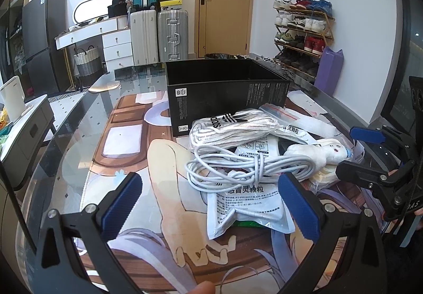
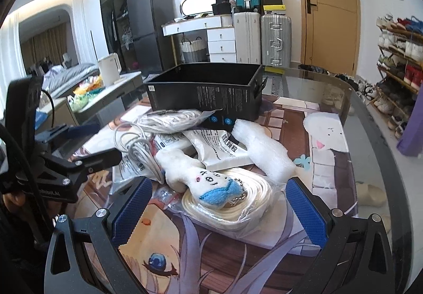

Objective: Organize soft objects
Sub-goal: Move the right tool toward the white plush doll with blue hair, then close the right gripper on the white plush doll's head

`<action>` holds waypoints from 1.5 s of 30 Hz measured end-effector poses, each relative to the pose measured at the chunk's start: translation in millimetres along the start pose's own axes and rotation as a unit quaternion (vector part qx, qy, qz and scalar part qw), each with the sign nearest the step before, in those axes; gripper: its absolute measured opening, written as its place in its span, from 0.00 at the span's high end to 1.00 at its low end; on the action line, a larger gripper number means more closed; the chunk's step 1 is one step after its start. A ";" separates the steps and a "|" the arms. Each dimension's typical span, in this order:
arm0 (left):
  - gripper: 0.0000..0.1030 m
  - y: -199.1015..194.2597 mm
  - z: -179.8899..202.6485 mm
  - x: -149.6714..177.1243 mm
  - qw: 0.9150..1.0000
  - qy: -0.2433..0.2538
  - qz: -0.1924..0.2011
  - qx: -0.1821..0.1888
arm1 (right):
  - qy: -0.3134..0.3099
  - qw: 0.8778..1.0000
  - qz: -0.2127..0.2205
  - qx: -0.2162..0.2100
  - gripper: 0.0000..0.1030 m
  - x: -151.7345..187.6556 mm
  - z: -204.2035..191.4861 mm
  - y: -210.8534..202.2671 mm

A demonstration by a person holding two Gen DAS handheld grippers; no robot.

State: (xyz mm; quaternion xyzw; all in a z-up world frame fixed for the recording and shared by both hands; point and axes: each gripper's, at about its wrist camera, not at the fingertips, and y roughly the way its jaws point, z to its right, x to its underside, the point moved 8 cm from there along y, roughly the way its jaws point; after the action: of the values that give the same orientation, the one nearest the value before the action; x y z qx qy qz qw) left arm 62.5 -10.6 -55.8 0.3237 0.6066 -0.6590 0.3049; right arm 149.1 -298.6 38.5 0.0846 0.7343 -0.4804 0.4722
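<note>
Glossy glass tabletop (image 1: 79,119), fuzzy white plush doll (image 2: 185,169), coiled white cable (image 1: 238,167), matte black cardboard box (image 1: 224,98); left gripper (image 1: 211,204) and right gripper (image 2: 219,212) both spread wide, empty.

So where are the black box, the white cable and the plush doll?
box (image 1: 227,98), left wrist view, on its front wall.
cable (image 1: 238,164), left wrist view, on the bundled middle.
doll (image 2: 190,175), right wrist view, on its white body.

I can read "adidas" on the black-and-white label of the clear bag of white laces (image 1: 232,127) at frame centre. The white plastic sachet (image 1: 248,204) below shows Chinese characters "感冒灵颗粒".
</note>
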 end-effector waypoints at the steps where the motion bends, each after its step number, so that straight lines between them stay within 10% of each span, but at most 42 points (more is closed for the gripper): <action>1: 0.00 0.0 0.1 -0.1 1.000 0.000 0.000 0.000 | -0.003 1.000 -0.003 0.003 0.00 0.1 0.1 -0.3; 14: 0.00 0.3 -0.3 -0.3 1.000 0.001 -0.001 -0.001 | -0.038 0.998 -0.038 0.026 0.02 1.7 -15.6 12.8; 45: 0.00 0.3 -3.9 -1.1 1.000 -0.004 -0.008 -0.009 | -0.069 0.997 -0.039 -0.006 0.69 6.2 -24.9 17.9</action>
State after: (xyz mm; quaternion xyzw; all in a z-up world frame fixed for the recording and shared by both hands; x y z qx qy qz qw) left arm 63.6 -6.7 -55.3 0.3138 0.6138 -0.6573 0.3046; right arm 140.8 -271.7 24.8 0.0195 0.7057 -0.4989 0.5027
